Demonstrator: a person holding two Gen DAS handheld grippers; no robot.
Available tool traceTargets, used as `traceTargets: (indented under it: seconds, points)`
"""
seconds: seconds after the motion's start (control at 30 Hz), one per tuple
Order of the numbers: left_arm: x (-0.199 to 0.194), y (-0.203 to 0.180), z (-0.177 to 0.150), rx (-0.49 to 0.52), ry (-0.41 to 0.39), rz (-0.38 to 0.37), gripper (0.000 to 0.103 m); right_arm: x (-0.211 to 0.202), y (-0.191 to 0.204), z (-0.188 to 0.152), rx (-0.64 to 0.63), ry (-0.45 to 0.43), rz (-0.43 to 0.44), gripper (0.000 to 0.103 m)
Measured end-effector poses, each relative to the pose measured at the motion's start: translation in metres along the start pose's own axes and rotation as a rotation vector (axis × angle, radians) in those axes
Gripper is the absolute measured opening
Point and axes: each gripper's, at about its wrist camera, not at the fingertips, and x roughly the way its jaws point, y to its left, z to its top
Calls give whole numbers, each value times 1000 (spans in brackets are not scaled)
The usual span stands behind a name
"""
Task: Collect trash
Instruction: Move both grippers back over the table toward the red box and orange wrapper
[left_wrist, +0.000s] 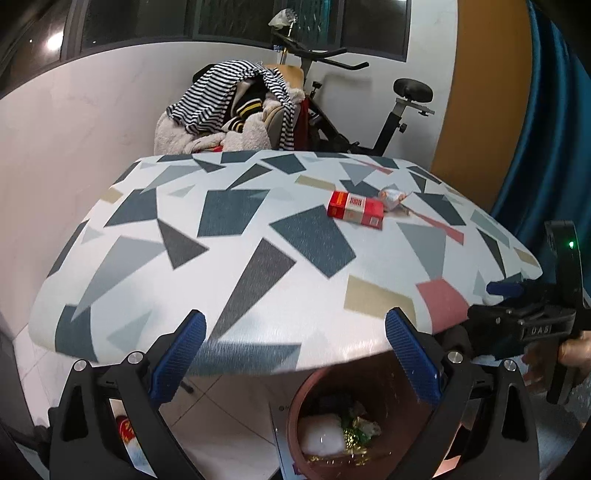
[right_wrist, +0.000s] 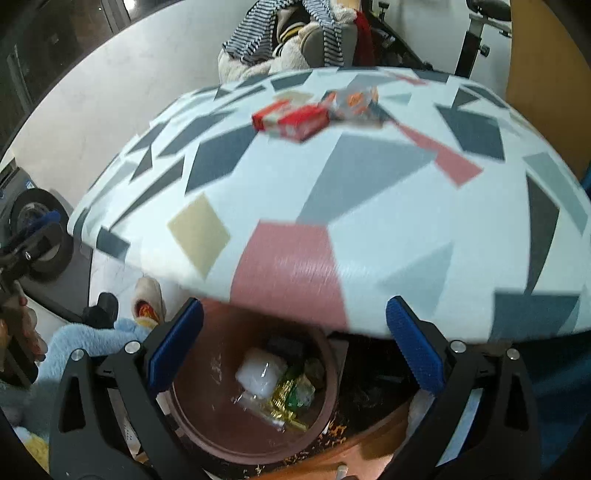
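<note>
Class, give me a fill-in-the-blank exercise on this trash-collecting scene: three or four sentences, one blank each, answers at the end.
1. The red box lies on the ____, beside a crumpled wrapper.
2. The white wad and gold wrappers lie inside the brown ____.
3. The right gripper holds ____ between its blue fingers.
4. The left gripper is ____.

Answers: table; bin; nothing; open

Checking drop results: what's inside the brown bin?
Inside the brown bin: a white crumpled wad, gold and green wrappers, clear plastic. The far side, with something dark, is covered by the patterned table; deeper layers can't be seen.
</note>
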Motion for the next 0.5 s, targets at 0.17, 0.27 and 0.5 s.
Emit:
traceTargets:
  seconds: [0.17, 0.27, 0.5]
  points:
    - [3, -5, 21, 40, -21, 0, 96, -7, -9, 22, -9, -32, -22, 97]
    - [4, -7, 33, 60, -33, 2, 97, -9, -17, 34, 6, -41, -18, 97]
    - [7, -3, 58, 70, -53, 30, 97, -10, -20, 58, -11, -33, -74, 97]
